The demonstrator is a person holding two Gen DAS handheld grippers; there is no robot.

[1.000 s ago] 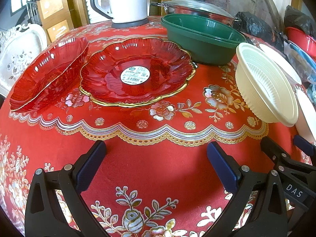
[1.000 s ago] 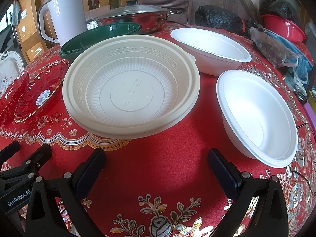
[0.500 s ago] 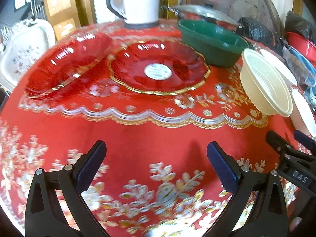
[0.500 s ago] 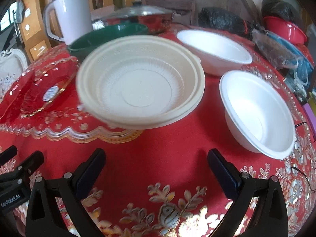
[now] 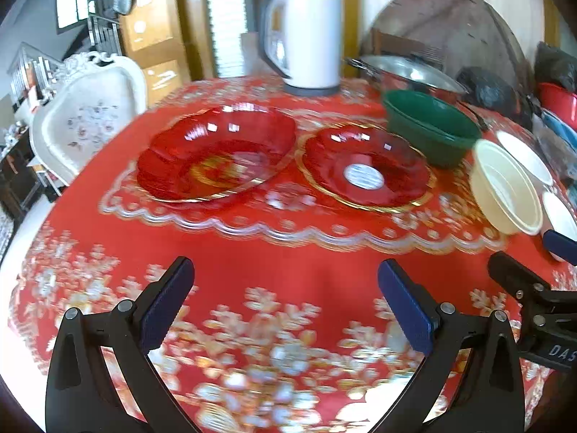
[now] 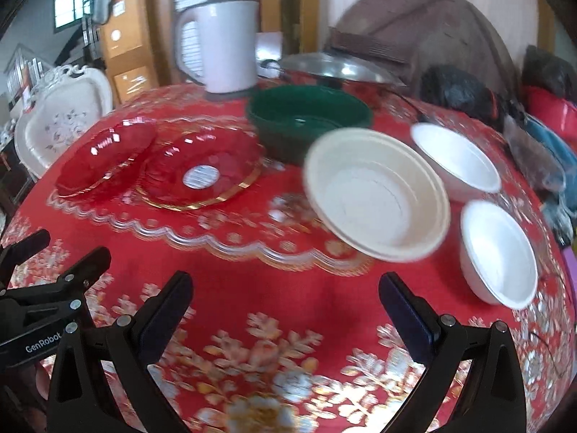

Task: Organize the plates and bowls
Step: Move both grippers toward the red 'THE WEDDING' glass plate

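Note:
Two red glass plates lie side by side on the red cloth: one plain (image 5: pixel 216 158) (image 6: pixel 106 155), one with a round label (image 5: pixel 366 167) (image 6: pixel 202 175). Behind them sits a green bowl (image 5: pixel 431 126) (image 6: pixel 310 119). A cream plastic bowl (image 5: pixel 505 187) (image 6: pixel 375 195) rests tilted to its right, with two white bowls (image 6: pixel 454 157) (image 6: pixel 499 252) beyond. My left gripper (image 5: pixel 285 303) is open over bare cloth near the table's front. Beside it, my right gripper (image 6: pixel 285 310) stands open too, empty, short of the cream bowl.
A white electric kettle (image 5: pixel 303 39) and a lidded steel pot (image 5: pixel 407 72) stand at the back of the table. Black bags (image 6: pixel 458 90) and red and blue basins (image 6: pixel 548 115) crowd the right edge. A white ornate chair (image 5: pixel 86 119) stands off the table's left.
Both grippers have pulled back and risen, so the plates and bowls look smaller and farther away. Both stay open and empty; the dishes have not moved.

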